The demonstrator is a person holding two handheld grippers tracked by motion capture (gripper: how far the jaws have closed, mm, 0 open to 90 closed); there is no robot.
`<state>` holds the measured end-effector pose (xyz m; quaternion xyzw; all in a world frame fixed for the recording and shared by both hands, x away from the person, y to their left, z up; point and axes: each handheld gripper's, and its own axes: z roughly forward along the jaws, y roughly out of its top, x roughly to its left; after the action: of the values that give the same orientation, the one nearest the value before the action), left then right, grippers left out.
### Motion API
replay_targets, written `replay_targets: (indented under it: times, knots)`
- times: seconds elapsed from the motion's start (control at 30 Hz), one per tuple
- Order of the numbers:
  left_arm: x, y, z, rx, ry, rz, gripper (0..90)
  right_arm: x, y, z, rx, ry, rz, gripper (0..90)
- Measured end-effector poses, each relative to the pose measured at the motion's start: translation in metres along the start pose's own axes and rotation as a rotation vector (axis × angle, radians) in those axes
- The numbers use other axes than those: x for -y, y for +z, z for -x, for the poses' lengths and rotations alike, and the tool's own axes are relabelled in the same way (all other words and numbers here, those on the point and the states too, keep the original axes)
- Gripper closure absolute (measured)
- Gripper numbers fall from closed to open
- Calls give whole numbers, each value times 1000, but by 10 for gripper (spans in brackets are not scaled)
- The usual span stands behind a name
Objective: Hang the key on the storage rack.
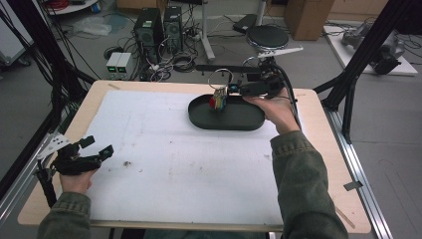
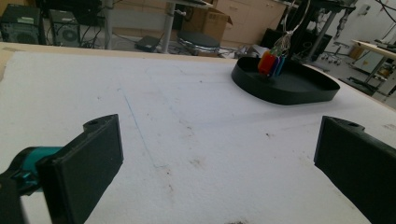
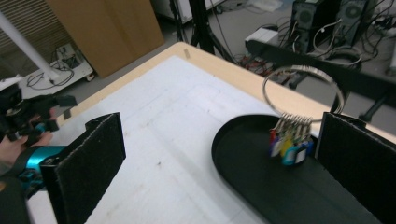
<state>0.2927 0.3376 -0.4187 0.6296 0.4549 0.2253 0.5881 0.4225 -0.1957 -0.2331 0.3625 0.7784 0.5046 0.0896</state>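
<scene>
Key ring [image 3: 302,91] with a cluster of coloured tags [image 3: 288,144] stands in the black oval tray [image 1: 249,122], near the tray's far left end. The tags rest on the tray floor and the wire loop rises above them. The tray sits by the far edge of the desk [image 1: 318,149], right of centre, on the white mat [image 1: 174,149]. Nothing else is in the tray.

Right hand-held gripper [image 1: 234,88] hovers at the tray's far rim, just beside the ring. In the right gripper view its jaws are spread wide, with the tags close to the inner face of one jaw and the other jaw well apart over the mat. No clear contact with the ring; I cannot tell whether the near jaw brushes the tags.

Left hand-held gripper [image 1: 99,145] rests near the left edge of the desk, towards the near corner. Its jaws are spread, with nothing between them.

Risks, as judged from here:
- The loop looks propped upright on a loose bunch of tags. A nudge from the near jaw could tip it flat.
- If the jaws close on the thin wire alone, the ring could twist or slip out.
- A low approach could catch the tray rim and drag the tray along the mat, since nothing holds it down.
</scene>
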Motion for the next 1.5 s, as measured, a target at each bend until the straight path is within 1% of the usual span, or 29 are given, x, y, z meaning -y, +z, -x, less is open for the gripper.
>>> replay_targets:
  times: [0.03,0.1,0.17,0.23,0.37,0.43,0.5,0.67,0.73,0.93,0.97,1.17,1.3,1.43,1.47,1.5]
  knots:
    - [0,0,0,0,0,1,17,4,-2,0,8,-1,6,4]
    - [0,0,0,0,-2,2,17,11,-6,0,2,8,12,4]
    - [0,0,0,1,-2,3,17,20,-10,-1,18,8,8,5]
    - [0,0,0,2,-2,3,17,26,-14,0,18,13,12,5]
    - [0,1,0,4,-2,0,17,41,-19,1,40,5,8,5]
    - [0,1,1,4,1,-1,17,49,-20,1,57,6,-4,5]
    - [0,1,1,5,-1,-1,17,58,-21,2,52,9,-4,5]
    - [0,1,1,10,1,-4,17,74,-24,2,58,18,-6,5]
    - [0,1,1,10,2,-2,17,81,-26,2,57,27,-3,5]
    - [0,1,1,9,5,-3,17,106,-28,3,66,47,-20,5]
    - [0,1,1,10,6,-3,17,111,-28,3,64,60,-22,5]
    - [0,1,2,9,7,-7,18,134,-29,4,62,84,-35,5]
    - [1,1,2,8,11,-10,18,146,-31,4,60,95,-50,5]
    - [1,1,2,7,10,-10,17,158,-33,6,59,110,-47,5]
    - [1,1,2,7,10,-11,17,160,-33,6,58,120,-58,5]
    - [1,1,2,7,10,-11,17,161,-32,6,62,120,-68,5]
